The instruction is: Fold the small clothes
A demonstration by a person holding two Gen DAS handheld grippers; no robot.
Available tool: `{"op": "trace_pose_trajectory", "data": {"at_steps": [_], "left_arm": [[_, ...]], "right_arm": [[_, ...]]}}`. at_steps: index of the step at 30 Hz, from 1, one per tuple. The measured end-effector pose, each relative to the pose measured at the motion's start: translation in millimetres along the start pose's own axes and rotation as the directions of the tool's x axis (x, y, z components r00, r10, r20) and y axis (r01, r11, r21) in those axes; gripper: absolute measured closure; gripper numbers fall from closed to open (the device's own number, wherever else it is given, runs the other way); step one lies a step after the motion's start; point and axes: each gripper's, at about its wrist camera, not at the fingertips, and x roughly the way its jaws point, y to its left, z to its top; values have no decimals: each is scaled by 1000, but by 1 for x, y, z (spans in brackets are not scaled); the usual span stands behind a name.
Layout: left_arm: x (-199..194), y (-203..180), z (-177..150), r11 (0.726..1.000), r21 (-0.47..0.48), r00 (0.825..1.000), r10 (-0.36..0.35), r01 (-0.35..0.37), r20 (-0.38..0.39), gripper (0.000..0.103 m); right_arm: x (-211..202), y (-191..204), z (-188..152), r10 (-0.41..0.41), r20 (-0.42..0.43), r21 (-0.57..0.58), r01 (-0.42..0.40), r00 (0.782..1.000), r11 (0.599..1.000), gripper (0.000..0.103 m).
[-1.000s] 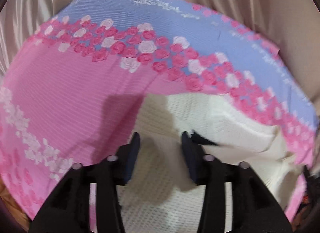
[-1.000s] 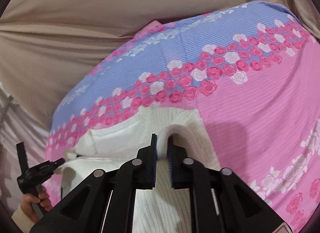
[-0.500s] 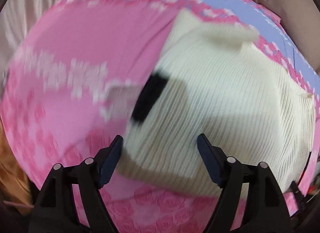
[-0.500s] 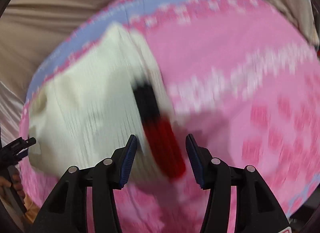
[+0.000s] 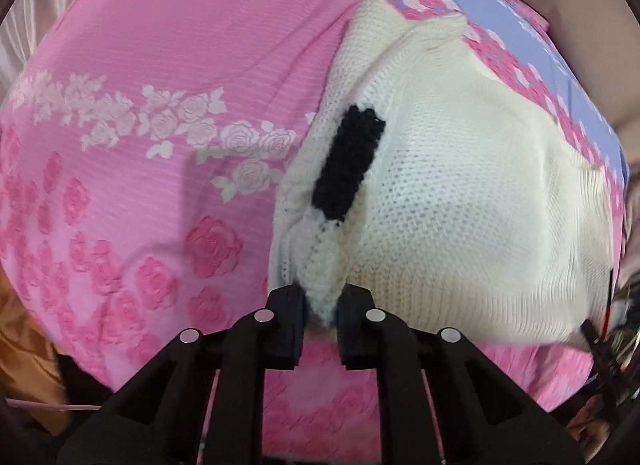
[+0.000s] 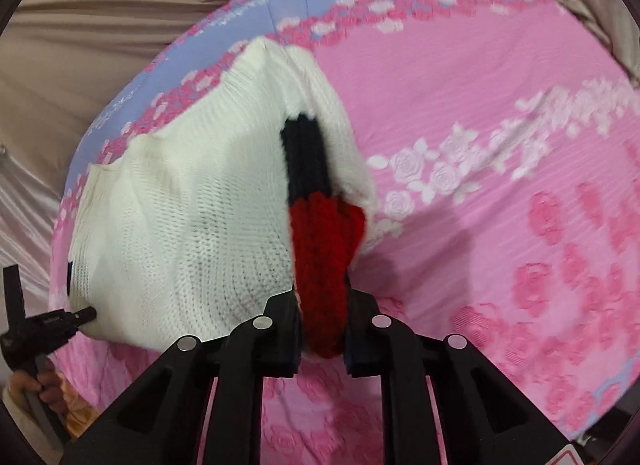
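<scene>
A wide bare stretch of the pink rose-patterned bedspread (image 5: 132,169) is left open beside the white knitted sweater (image 5: 460,201), which is raised across the middle. Beige curtain fabric (image 6: 100,37) closes the far edge. In the right wrist view the left gripper (image 6: 86,313) touches the sweater's other end.

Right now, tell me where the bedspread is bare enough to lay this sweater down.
Bare bedspread runs right of the sweater, across the white rose band toward its far edge, and in a narrower strip below both grippers. The blue end is crowded: the sweater, pinched by the left gripper and right gripper, covers it.
</scene>
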Motion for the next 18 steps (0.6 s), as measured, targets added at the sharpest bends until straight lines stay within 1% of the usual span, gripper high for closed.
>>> {"op": "trace_pose_trajectory", "data": {"at_steps": [3, 6, 8, 10, 12, 14, 15, 17, 18], "left_arm": [[-12, -4, -17, 999, 43, 1000, 13, -12, -18, 93], [-14, -7, -42, 997, 77, 997, 22, -17, -69, 93], [-11, -12, -59, 993, 113, 995, 55, -45, -84, 93], [-7, -17, -66, 990, 124, 993, 75, -63, -90, 93], [-4, -22, -68, 987, 134, 992, 97, -86, -79, 92], [-4, -32, -66, 984, 144, 992, 114, -104, -59, 91], [-3, -39, -64, 983, 150, 992, 119, -110, -50, 90], [-6, -44, -62, 981, 155, 992, 124, -117, -34, 89], [-7, -46, -60, 981, 153, 992, 126, -120, -31, 89]], "right_arm": [[-25, -9, -10, -13, -7, -18, 13, 1000, 1000, 91], [-40, -20, -31, -49, -39, -38, 47, 998, 998, 91], [-43, -30, -51, -73, -74, -34, 70, 995, 997, 91], [-39, -39, -65, -86, -103, -21, 85, 991, 996, 91], [-30, -41, -73, -92, -119, -30, 89, 989, 996, 89], [-26, -39, -71, -108, -107, -31, 105, 988, 994, 83], [-28, -36, -68, -118, -89, -27, 116, 989, 993, 79], [-35, -31, -61, -138, -41, -33, 137, 990, 990, 77], [-41, -27, -56, -144, -9, -47, 144, 989, 988, 73]]}}
